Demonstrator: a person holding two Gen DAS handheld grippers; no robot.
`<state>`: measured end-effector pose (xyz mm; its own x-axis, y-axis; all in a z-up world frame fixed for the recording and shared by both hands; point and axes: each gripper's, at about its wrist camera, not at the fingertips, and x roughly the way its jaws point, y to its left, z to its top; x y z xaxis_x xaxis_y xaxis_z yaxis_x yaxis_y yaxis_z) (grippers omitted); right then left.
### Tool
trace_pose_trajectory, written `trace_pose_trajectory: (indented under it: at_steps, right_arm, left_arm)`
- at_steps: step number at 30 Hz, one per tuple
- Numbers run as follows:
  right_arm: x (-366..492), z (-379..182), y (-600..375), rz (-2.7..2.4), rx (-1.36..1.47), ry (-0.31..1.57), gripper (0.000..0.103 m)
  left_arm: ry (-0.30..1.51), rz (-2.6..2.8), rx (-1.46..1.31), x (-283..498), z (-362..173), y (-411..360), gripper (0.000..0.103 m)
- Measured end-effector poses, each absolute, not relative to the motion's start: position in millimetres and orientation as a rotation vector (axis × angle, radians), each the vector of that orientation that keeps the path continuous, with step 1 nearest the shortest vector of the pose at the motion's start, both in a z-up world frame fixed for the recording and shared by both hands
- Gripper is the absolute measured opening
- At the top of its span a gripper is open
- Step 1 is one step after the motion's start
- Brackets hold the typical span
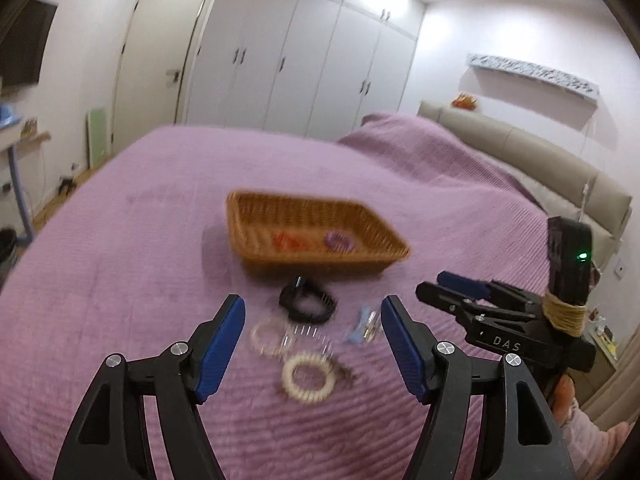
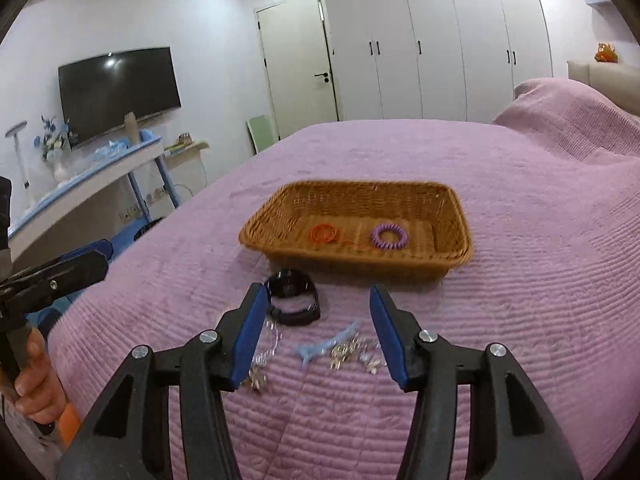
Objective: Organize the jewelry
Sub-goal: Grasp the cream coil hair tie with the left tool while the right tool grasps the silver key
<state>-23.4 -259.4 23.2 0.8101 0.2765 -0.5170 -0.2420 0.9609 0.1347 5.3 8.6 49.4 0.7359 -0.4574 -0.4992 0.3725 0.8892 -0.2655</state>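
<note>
A wicker basket (image 1: pixel 256 216) (image 2: pixel 452 216) sits on the purple bedspread and holds an orange ring (image 2: pixel 323 233) and a purple coil hair tie (image 2: pixel 388 236). In front of it lie a black watch (image 1: pixel 307 304) (image 2: pixel 294 296), a cream coil hair tie (image 1: pixel 308 377), a clear bead bracelet (image 1: pixel 270 336), a light blue clip (image 1: pixel 362 324) (image 2: pixel 326 346) and small silver pieces (image 2: pixel 352 350). My left gripper (image 1: pixel 313 316) is open and empty above these items. My right gripper (image 2: pixel 316 308) is open and empty above the clip; it also shows in the left wrist view (image 1: pixel 452 284).
The bed's beige headboard (image 1: pixel 520 156) runs along the right. White wardrobes (image 2: pixel 432 40) and a door (image 2: pixel 296 64) stand behind the bed. A TV (image 2: pixel 118 88) and a desk (image 2: pixel 80 184) are at the left. The left gripper (image 2: pixel 52 276) shows at the left edge of the right wrist view.
</note>
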Motion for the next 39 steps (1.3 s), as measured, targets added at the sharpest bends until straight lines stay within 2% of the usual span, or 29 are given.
trace_pose_trajectory:
  at_steps: [7,10,12,15,17,18,20,24,26,28,29,30,31,39]
  right_arm:
    - [-13.4,-28.0,-228.7,0.314,0.008,0.691,0.057]
    - [-3.3,-45.8,-215.9,0.383,0.0,0.762,0.052]
    - [1.0,-54.8,-207.7,0.388,-0.019,0.792,0.051]
    - [3.6,-59.5,-201.4,0.38,-0.034,0.803,0.049]
    - [2.7,-61.9,-199.0,0.393,-0.029,0.807,0.049]
    - [4.5,-63.1,-197.9,0.398,-0.029,0.81,0.046]
    - [7.3,-66.2,-192.9,0.405,-0.041,0.823,0.039]
    - [9.6,-69.6,-186.0,0.405,-0.079,0.843,0.026]
    - [10.2,-71.1,-183.7,0.408,-0.089,0.845,0.024]
    - [10.5,-71.7,-183.4,0.411,-0.087,0.846,0.015]
    - [11.3,-72.4,-183.8,0.412,-0.083,0.85,0.015]
    - [11.3,-73.2,-184.3,0.412,-0.08,0.851,0.015]
    - [11.5,-73.3,-185.1,0.412,-0.075,0.849,0.015]
    - [7.5,-66.7,-202.0,0.43,0.006,0.814,0.014]
  left_arm:
    - [0.817,-0.408,-0.256,33.7,-29.4,15.6,0.071]
    - [0.888,-0.417,-0.284,42.8,-48.6,8.0,0.06]
    - [0.918,-0.422,-0.294,47.6,-57.1,4.5,0.057]
    - [0.908,-0.431,-0.284,48.3,-58.2,1.2,0.056]
    - [0.912,-0.435,-0.289,51.2,-57.5,-1.7,0.048]
    - [0.924,-0.429,-0.289,57.3,-60.6,-4.9,0.042]
    - [0.932,-0.414,-0.288,60.2,-63.6,-6.1,0.038]
    - [0.936,-0.403,-0.286,60.6,-63.6,-5.5,0.034]
    - [0.947,-0.396,-0.274,61.8,-63.4,-8.9,0.034]
    - [0.954,-0.385,-0.264,63.3,-62.2,-12.6,0.034]
    - [0.954,-0.38,-0.26,63.2,-61.4,-13.1,0.028]
    - [0.956,-0.374,-0.254,64.0,-61.7,-15.4,0.016]
    - [0.961,-0.375,-0.255,65.5,-63.0,-17.7,0.013]
    - [0.899,-0.419,-0.306,52.5,-54.5,-11.9,0.01]
